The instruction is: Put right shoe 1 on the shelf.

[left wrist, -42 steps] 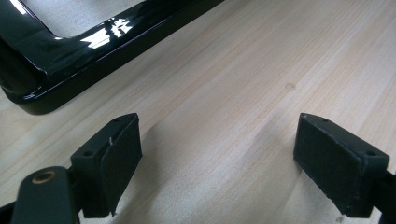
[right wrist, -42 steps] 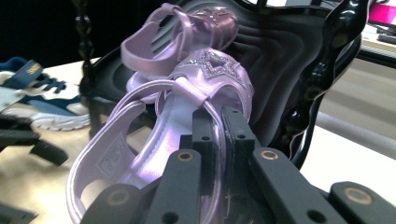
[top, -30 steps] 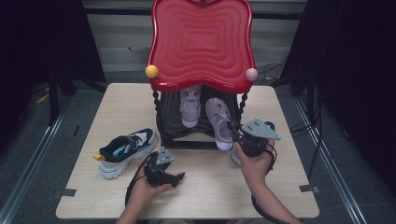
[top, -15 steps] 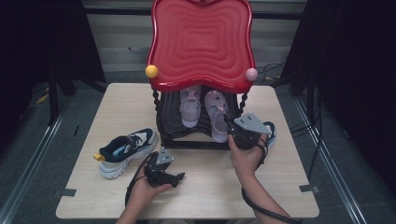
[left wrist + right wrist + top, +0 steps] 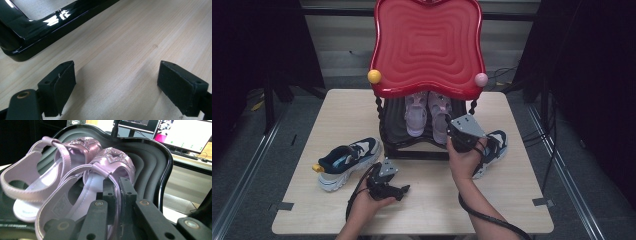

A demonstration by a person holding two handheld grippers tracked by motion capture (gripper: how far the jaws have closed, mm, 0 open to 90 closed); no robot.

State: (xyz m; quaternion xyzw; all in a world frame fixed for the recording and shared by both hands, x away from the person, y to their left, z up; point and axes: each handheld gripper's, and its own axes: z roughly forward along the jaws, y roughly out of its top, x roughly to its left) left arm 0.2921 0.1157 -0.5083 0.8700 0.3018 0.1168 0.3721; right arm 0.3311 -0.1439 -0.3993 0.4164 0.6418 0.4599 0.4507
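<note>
Two lilac sandals with star trims lie side by side on the black lower shelf (image 5: 394, 131) under the red tray (image 5: 427, 47). My right gripper (image 5: 450, 135) reaches in from the right and is shut on the side strap of the right sandal (image 5: 438, 114). In the right gripper view the jaws (image 5: 117, 188) pinch that sandal's (image 5: 100, 176) strap, with the left sandal (image 5: 37, 187) beside it. My left gripper (image 5: 403, 189) rests on the table in front of the shelf. Its jaws (image 5: 116, 87) stand wide open over bare wood.
A navy and white sneaker (image 5: 346, 161) lies on the table's left. Its mate (image 5: 493, 146) lies at the right, behind my right hand. The shelf's glossy black base frame (image 5: 30, 37) is just ahead of the left gripper. Monitors (image 5: 185, 133) stand beyond the shelf.
My right gripper has moved left with the sandal, bringing it straight beside the other one on the lower shelf and uncovering the right sneaker. The left gripper has stayed put.
</note>
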